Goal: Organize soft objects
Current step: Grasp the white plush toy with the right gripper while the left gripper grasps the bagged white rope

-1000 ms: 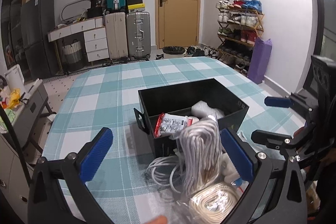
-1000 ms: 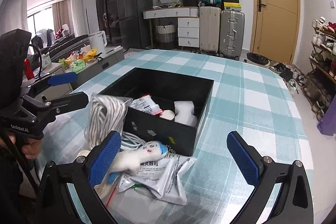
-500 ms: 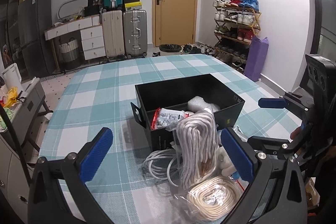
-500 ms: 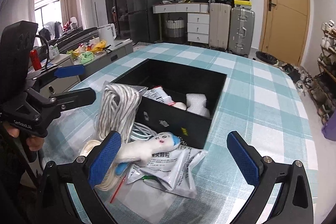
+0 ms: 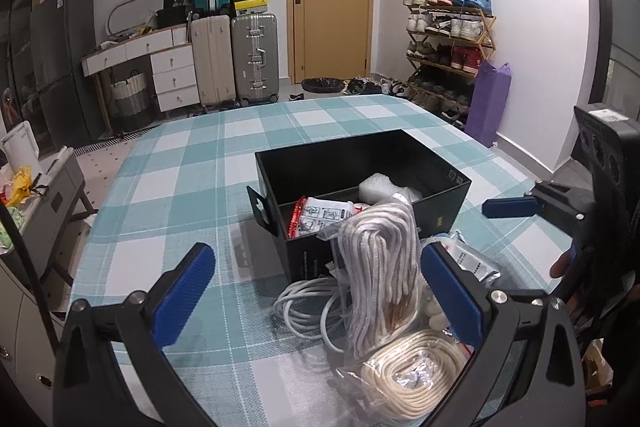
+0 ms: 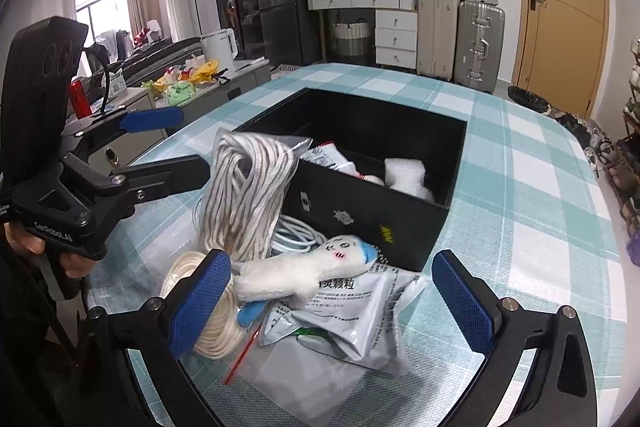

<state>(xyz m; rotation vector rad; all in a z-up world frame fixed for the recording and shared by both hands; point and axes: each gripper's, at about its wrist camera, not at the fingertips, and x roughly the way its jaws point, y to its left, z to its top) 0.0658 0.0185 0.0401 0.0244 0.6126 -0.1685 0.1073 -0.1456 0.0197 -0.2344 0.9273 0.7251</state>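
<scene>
A black open box (image 5: 440,187) (image 6: 440,211) stands on the checked table; inside lie a printed packet (image 5: 320,219) and white foam (image 5: 378,185) (image 6: 404,171). Leaning on its near wall is a bagged bundle of white rope (image 5: 380,267) (image 6: 244,195). Beside it lie a cream rope coil (image 5: 416,375) (image 6: 208,311), a white cable (image 5: 304,303) (image 6: 300,231), a white plush toy (image 6: 304,271) and a grey foil pouch (image 6: 352,319). My left gripper (image 5: 316,295) (image 6: 176,143) is open, empty, before the rope bundle. My right gripper (image 6: 332,303) (image 5: 508,207) is open, empty, over the plush toy and pouch.
The table (image 5: 180,195) has a teal and white checked cloth. Its far half holds nothing but the cloth. Off the table are suitcases (image 5: 252,59), a white desk with drawers (image 5: 160,67), a shoe rack (image 5: 448,43), a door and a low cabinet (image 6: 192,91) with clutter.
Both grippers have drawn back and risen a little from the box; the pile and box sit lower and farther in each view. Nothing was taken hold of.
</scene>
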